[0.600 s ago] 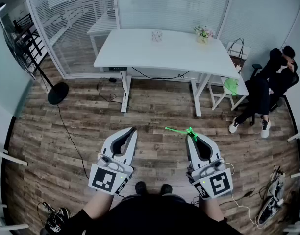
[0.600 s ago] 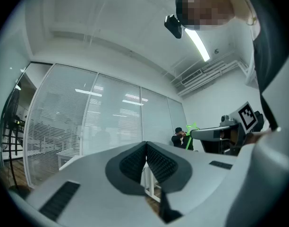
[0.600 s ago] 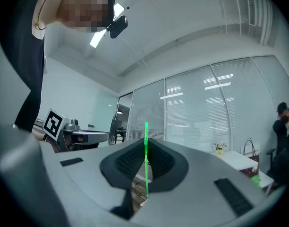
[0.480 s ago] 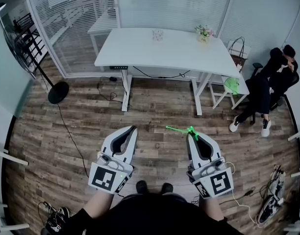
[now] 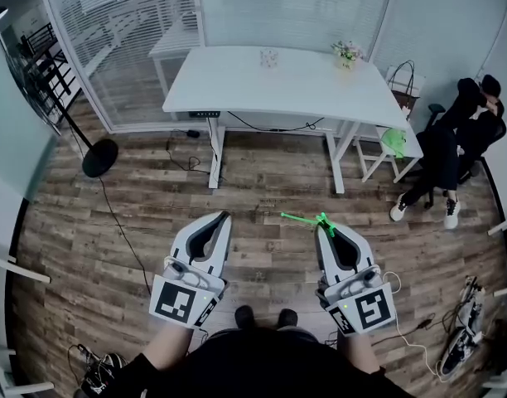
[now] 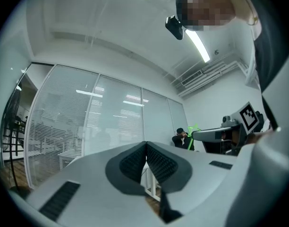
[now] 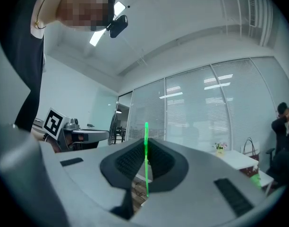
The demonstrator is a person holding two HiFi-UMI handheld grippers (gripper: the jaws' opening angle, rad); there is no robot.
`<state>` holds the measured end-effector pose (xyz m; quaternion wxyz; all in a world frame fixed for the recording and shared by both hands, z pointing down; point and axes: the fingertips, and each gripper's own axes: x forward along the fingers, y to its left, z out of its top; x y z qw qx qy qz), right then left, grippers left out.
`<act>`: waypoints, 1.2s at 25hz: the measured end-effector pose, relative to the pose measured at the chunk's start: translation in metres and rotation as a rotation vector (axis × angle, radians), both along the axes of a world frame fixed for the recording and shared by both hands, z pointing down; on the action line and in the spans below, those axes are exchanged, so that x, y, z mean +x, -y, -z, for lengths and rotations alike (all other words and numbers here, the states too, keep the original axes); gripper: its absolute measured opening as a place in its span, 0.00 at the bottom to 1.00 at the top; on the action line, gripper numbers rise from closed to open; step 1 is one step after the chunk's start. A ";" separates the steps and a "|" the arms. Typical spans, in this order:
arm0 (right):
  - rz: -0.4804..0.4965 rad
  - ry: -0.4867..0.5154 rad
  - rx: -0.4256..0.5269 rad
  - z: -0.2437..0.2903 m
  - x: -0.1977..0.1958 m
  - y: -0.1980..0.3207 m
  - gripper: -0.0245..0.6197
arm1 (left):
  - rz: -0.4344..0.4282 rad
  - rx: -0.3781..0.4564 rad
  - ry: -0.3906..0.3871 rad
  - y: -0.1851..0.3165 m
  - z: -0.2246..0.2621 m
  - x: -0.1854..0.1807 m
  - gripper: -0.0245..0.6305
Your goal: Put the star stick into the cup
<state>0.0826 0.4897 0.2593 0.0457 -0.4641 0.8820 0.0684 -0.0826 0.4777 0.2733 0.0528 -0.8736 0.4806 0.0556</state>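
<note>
- White table (image 5: 237,89) stands well ahead across the floor, likely the destination.
- Right gripper (image 5: 324,226) pinches the star stick (image 5: 303,220) crosswise at its jaw tips, secure for carrying.
- Left gripper (image 5: 224,218) is closed, empty, unneeded.
- Cup (image 5: 268,57) waits near the table's far edge.

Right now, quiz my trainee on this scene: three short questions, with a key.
1. True or false: the right gripper is shut on the star stick.
2. The cup stands: A on the floor; B on the white table; C in the left gripper.
3. Fill in: right of the cup in the head view, the table also bears a pot of ____.
Key: 1 true; 2 B; 3 flowers.
</note>
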 end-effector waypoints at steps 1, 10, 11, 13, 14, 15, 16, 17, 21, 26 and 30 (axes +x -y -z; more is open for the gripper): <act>0.001 -0.003 -0.001 0.000 -0.002 0.000 0.07 | -0.002 0.000 0.000 0.000 0.000 -0.001 0.06; -0.039 0.023 0.019 0.006 -0.012 -0.006 0.07 | -0.025 -0.004 -0.006 0.000 -0.007 -0.022 0.06; -0.043 0.029 0.019 0.006 -0.012 -0.008 0.07 | -0.029 -0.004 -0.005 0.000 -0.008 -0.023 0.06; -0.045 0.045 0.027 0.010 -0.013 -0.011 0.07 | -0.035 0.000 -0.003 -0.001 -0.007 -0.025 0.06; -0.041 0.058 0.035 0.014 -0.014 -0.012 0.07 | -0.037 0.002 -0.002 -0.001 -0.007 -0.026 0.06; -0.039 0.073 0.042 0.018 -0.015 -0.012 0.07 | -0.038 0.003 -0.003 0.000 -0.006 -0.026 0.06; -0.038 0.083 0.047 0.022 -0.015 -0.012 0.07 | -0.038 0.004 -0.003 0.001 -0.006 -0.026 0.06; -0.039 0.090 0.050 0.024 -0.015 -0.011 0.07 | -0.037 0.005 -0.004 0.002 -0.006 -0.026 0.06; -0.057 0.063 0.044 0.016 -0.008 -0.008 0.07 | -0.029 0.016 -0.005 0.005 -0.004 -0.026 0.06; -0.058 0.067 0.053 0.016 -0.004 0.006 0.07 | -0.017 0.031 0.000 0.014 -0.001 -0.026 0.06; -0.053 0.070 0.060 0.017 0.001 0.029 0.07 | 0.005 0.032 -0.007 0.036 -0.001 -0.026 0.06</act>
